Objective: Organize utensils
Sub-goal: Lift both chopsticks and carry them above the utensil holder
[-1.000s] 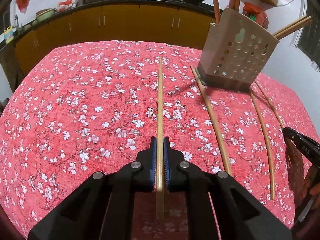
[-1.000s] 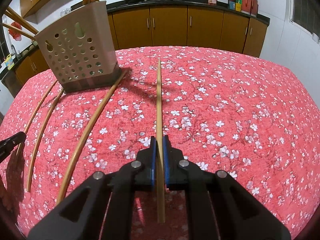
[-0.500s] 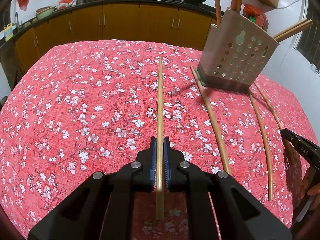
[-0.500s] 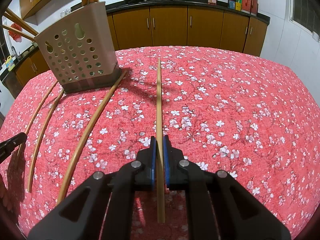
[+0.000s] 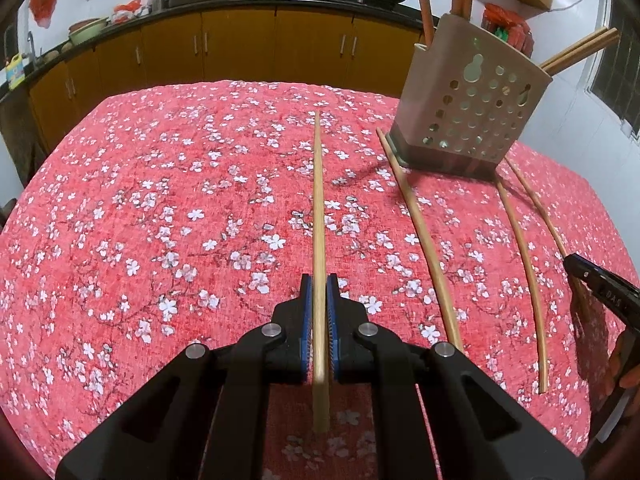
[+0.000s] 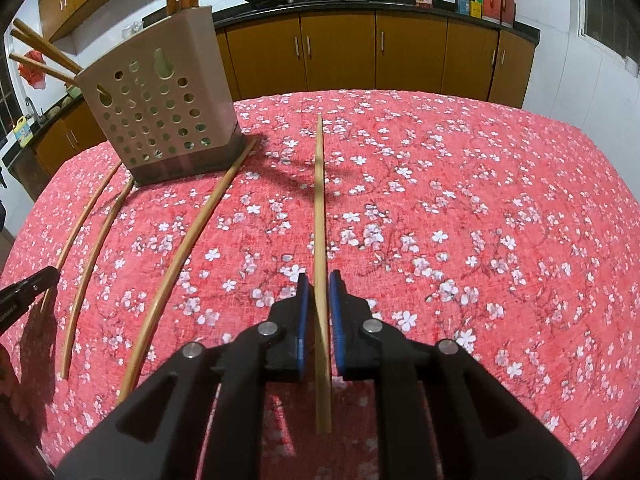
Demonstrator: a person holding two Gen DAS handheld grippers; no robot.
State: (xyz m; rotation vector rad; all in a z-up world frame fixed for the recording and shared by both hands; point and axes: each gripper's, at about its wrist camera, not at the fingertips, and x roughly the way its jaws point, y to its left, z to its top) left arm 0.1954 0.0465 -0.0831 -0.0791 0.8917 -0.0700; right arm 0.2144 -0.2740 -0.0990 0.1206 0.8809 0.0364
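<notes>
Right hand-held gripper (image 6: 319, 292) has loosened around its chopstick (image 6: 319, 208); left (image 5: 319, 294) clamps.

We see a table under a red cloth with white blossoms (image 5: 160, 208). At our one o'clock on it stands a perforated beige utensil holder (image 5: 468, 116). Three loose chopsticks lie on the cloth: one (image 5: 420, 240) touching the holder's base, two thinner ones (image 5: 520, 248) further right.
</notes>
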